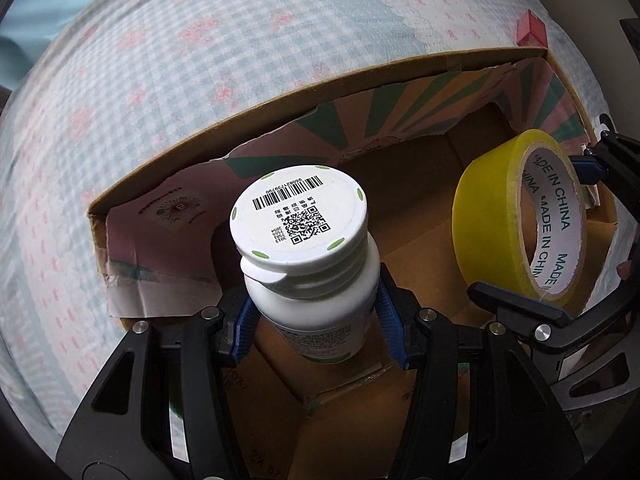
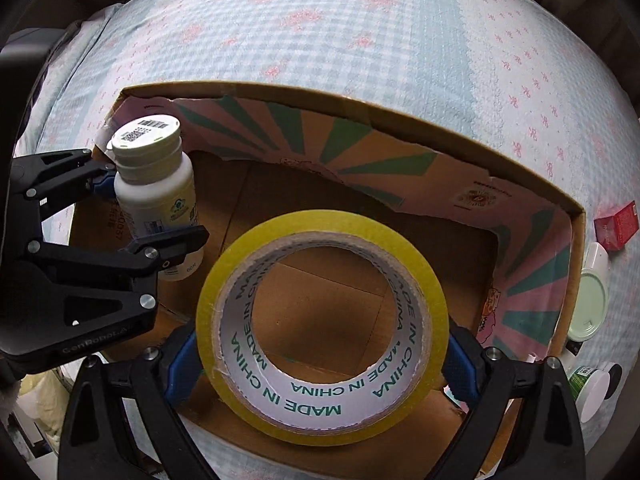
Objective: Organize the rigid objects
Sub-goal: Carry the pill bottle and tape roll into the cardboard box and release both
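My left gripper (image 1: 316, 320) is shut on a white pill bottle (image 1: 316, 280) with a barcode on its cap, held upright over the left end of an open cardboard box (image 1: 304, 88). My right gripper (image 2: 322, 356) is shut on a roll of yellow tape (image 2: 320, 240) marked MADE IN CHINA, held over the box's middle (image 2: 360, 96). The tape also shows in the left wrist view (image 1: 480, 216), and the bottle in the right wrist view (image 2: 156, 184). The box floor below both looks bare.
The box lies on a bed with a blue checked, pink-flowered cover (image 2: 320, 32). A small red box (image 2: 618, 224), a pale green lid (image 2: 590, 304) and a green-labelled white container (image 2: 592, 388) lie outside the box's right wall.
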Motion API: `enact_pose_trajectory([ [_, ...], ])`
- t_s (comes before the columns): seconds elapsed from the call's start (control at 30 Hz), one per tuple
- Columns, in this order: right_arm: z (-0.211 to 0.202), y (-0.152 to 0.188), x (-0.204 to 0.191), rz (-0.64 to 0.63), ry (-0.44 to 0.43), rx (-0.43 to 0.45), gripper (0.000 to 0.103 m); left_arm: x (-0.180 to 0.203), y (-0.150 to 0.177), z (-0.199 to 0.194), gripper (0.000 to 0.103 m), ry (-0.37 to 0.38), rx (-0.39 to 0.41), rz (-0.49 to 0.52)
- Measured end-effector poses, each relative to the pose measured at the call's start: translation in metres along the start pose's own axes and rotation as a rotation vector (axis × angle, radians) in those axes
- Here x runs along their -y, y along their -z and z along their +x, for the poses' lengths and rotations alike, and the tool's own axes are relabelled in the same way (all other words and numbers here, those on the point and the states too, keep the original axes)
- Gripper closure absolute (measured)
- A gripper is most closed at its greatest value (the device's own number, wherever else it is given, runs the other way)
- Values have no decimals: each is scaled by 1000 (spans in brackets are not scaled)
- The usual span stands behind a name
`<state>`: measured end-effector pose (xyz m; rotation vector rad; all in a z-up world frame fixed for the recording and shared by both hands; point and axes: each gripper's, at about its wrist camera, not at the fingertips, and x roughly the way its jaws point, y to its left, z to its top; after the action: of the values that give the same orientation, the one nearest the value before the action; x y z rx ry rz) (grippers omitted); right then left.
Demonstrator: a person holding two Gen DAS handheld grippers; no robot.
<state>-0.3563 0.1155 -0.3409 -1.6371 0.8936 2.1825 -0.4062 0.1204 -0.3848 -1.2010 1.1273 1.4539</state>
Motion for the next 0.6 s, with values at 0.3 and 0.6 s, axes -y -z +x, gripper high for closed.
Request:
enact_pose_trajectory([
  [0.3, 6, 15, 11, -59, 23, 18, 6, 5, -16, -9, 0, -2, 65, 18],
  [0.6, -23, 36, 12, -112, -2, 164, 0, -4, -14, -14, 0, 23, 72, -21],
])
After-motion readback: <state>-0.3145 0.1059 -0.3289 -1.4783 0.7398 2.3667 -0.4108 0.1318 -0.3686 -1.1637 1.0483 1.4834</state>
